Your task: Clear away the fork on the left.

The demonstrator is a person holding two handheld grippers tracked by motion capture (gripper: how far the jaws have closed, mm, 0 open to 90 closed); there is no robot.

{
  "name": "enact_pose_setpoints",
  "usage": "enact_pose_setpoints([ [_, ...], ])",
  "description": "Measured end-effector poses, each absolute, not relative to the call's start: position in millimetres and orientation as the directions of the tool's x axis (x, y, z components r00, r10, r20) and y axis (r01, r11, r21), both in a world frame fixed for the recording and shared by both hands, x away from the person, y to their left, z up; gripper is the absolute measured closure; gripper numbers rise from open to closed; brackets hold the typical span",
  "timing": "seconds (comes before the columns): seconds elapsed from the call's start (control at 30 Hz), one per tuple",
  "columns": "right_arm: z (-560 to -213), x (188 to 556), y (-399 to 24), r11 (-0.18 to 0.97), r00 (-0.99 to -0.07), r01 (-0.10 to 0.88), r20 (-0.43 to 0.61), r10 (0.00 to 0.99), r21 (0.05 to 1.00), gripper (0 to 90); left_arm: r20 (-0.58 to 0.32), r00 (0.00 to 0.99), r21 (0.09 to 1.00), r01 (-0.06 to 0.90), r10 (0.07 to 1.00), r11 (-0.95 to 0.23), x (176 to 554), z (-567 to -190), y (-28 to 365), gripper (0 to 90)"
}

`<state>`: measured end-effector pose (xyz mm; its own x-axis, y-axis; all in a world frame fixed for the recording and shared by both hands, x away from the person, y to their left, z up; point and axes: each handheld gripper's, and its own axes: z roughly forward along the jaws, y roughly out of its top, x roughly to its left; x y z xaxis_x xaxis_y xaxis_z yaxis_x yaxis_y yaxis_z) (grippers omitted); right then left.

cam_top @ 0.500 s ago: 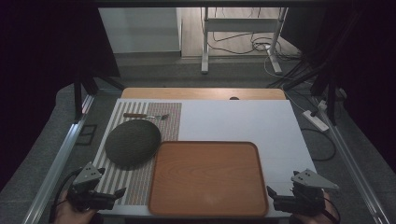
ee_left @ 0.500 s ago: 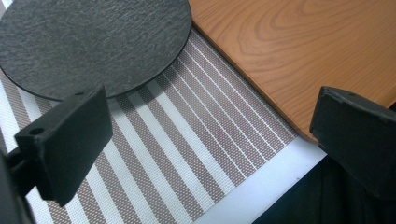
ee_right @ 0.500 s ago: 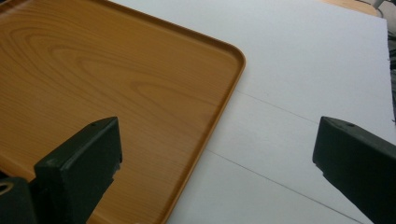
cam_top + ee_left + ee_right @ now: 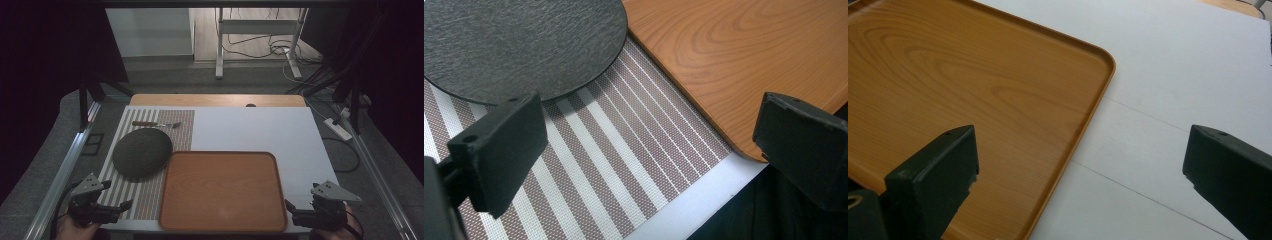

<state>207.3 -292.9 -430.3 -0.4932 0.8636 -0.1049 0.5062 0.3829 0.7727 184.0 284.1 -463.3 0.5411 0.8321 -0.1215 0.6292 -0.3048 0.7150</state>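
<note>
High view showed the left gripper [image 4: 111, 209] and the right gripper [image 4: 299, 212] both held low at the near edge of the table [image 4: 215, 100], one at each near corner of the wooden tray [image 4: 223, 189]. Neither touched anything. In the left gripper view the 2 black jaws stood wide apart with nothing between them but the striped placemat [image 4: 624, 150], and the tray's rounded corner lay just beside the right-hand jaw. In the right gripper view the jaws were equally spread and empty, with the tray's raised rim [image 4: 1100, 95] running between them and the white sheet [image 4: 1198, 75] beyond.

The tray sat empty at the near middle of the table, its left edge lying over the placemat and close to, perhaps touching, the dark round plate [image 4: 142, 151]. A small wooden-handled fork [image 4: 156, 124] lay on the mat beyond the plate, apart from it.

My reading was that this was the approach stage: both hands were poised for a start, most likely on the tray, given how they flanked it. The next move would call for each gripper to come in level with the rim, 1 jaw above and 1 below the lip, then to close at about the same time so the tray rose flat and did not drag against the plate or the mat.
</note>
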Motion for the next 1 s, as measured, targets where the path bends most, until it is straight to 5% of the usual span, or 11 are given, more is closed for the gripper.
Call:
enact_pose_setpoints([
  [1.0,-430.8,207.5,-291.2,0.400,-0.500,0.505,-0.118,0.858,0.765,1.9,-0.109,0.567,0.733,0.600,0.816,-0.319,190.8,-459.4,279.8,0.0],
])
